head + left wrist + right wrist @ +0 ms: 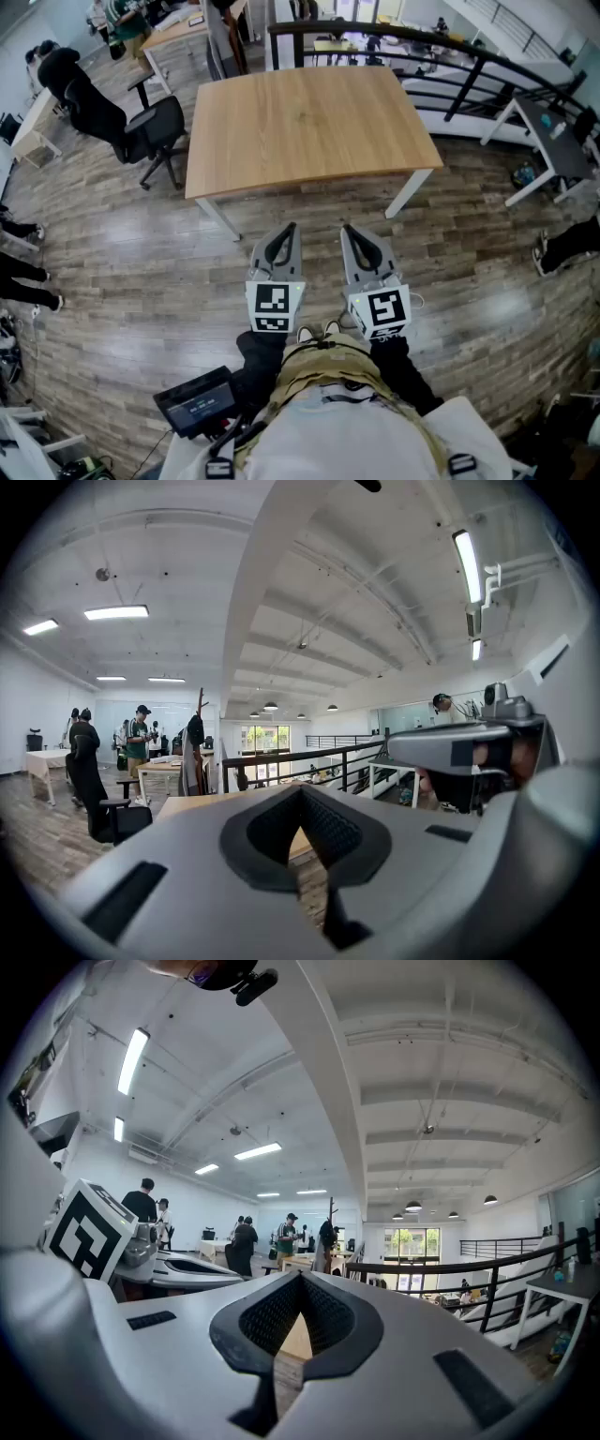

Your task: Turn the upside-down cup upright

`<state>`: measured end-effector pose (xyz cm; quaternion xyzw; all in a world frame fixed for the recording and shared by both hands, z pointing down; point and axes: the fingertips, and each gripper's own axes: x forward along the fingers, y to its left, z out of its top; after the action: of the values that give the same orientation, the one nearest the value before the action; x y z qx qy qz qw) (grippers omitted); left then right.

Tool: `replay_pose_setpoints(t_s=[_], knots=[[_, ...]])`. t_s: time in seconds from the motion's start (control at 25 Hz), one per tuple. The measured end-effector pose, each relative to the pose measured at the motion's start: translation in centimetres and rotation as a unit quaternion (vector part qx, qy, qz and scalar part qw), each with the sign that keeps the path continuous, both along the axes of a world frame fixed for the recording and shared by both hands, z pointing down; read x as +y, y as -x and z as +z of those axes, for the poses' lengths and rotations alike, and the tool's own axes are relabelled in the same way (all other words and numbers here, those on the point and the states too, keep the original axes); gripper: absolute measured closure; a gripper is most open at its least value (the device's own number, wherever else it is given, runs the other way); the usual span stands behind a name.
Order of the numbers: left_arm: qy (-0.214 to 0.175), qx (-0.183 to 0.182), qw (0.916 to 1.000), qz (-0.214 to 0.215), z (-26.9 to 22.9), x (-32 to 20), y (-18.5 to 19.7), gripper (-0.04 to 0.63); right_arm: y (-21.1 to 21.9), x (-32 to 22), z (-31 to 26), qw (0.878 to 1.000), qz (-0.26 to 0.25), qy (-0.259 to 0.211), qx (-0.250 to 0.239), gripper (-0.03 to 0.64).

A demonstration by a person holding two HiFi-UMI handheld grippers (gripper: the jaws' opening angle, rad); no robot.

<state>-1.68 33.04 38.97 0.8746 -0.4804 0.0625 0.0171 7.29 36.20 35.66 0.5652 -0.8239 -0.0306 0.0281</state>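
Observation:
No cup shows in any view. A light wooden table (pixel 305 122) with white legs stands ahead of me on the wood-plank floor. Both grippers are held side by side close to my body, short of the table's near edge, and point level toward it. My left gripper (pixel 292 228) has its jaws together with nothing between them; its tips (pixel 300 789) meet in the left gripper view. My right gripper (pixel 345 228) is shut and empty as well, tips (pixel 300 1277) touching in the right gripper view. Each gripper shows at the edge of the other's view.
A black office chair (pixel 150 131) stands left of the table. A black railing (pixel 450 47) runs behind it, with a grey desk (pixel 553 131) at the far right. People's legs stand at the left edge (pixel 23 281) and right edge (pixel 567 246). People stand far off (pixel 286 1237).

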Motion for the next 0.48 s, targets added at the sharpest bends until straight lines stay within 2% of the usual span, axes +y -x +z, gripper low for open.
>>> replay_pose_setpoints(t_s=[0.48], knots=[[-0.001, 0.004, 1.0000, 0.005, -0.29, -0.24, -0.74, 0.595, -0.15, -0.15, -0.35, 1.000, 0.002, -0.005, -0.005, 0.597]])
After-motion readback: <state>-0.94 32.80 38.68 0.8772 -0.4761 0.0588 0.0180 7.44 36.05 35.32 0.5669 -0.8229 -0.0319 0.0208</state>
